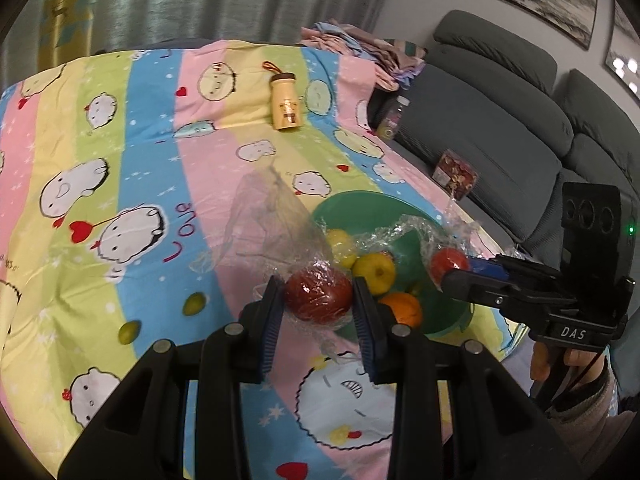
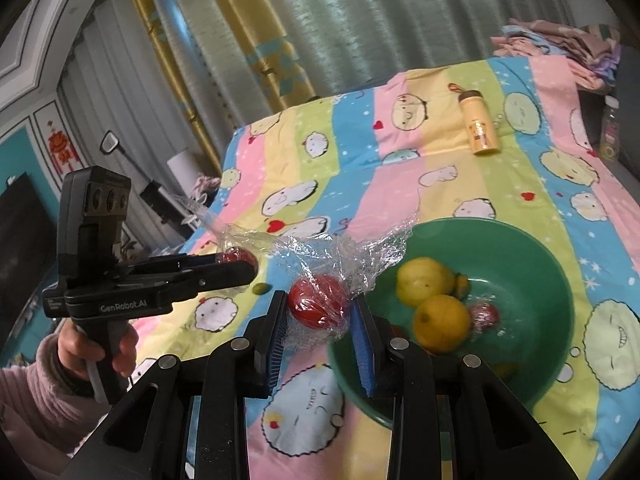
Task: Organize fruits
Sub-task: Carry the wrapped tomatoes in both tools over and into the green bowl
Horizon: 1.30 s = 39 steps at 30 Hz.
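Left gripper (image 1: 318,300) clamped on a wrapped red fruit (image 1: 318,296); right gripper (image 2: 320,312) clamped on another wrapped red fruit (image 2: 318,300), cling film (image 2: 320,248) stretched between them. Green bowl (image 2: 532,248) at 2 o'clock in the right view held 2 yellow fruits (image 2: 424,282), 1 small wrapped red. Judged partway: both reds not yet in the bowl, 2 green fruits (image 1: 194,304) loose at 9 o'clock on the sheet (image 1: 132,120). Film could snag. Yellow bottle (image 1: 286,102) far at 12, clear.
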{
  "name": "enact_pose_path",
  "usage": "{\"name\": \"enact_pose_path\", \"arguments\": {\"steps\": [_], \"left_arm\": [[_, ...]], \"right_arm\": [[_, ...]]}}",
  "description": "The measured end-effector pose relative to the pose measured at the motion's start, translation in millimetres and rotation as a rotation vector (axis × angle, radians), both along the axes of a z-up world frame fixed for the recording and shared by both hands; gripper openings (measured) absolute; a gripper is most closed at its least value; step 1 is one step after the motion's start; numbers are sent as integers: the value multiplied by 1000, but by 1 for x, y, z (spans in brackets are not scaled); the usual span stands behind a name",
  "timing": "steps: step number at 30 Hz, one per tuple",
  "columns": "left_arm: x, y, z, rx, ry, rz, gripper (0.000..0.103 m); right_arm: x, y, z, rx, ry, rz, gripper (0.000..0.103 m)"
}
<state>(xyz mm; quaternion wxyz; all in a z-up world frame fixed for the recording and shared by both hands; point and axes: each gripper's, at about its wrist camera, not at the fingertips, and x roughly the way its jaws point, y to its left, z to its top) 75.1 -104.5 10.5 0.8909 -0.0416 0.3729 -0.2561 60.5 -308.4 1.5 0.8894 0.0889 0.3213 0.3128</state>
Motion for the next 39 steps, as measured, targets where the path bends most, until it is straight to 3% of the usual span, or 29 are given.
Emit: {"name": "enact_pose_path", "arguments": {"steps": [21, 39], "left_arm": [[19, -62, -9, 62, 25, -109, 33], [37, -93, -33, 170, 84, -156, 34]], "right_arm": [[8, -44, -14, 23, 13, -104, 33], [16, -43, -29, -65, 47, -132, 33]]}}
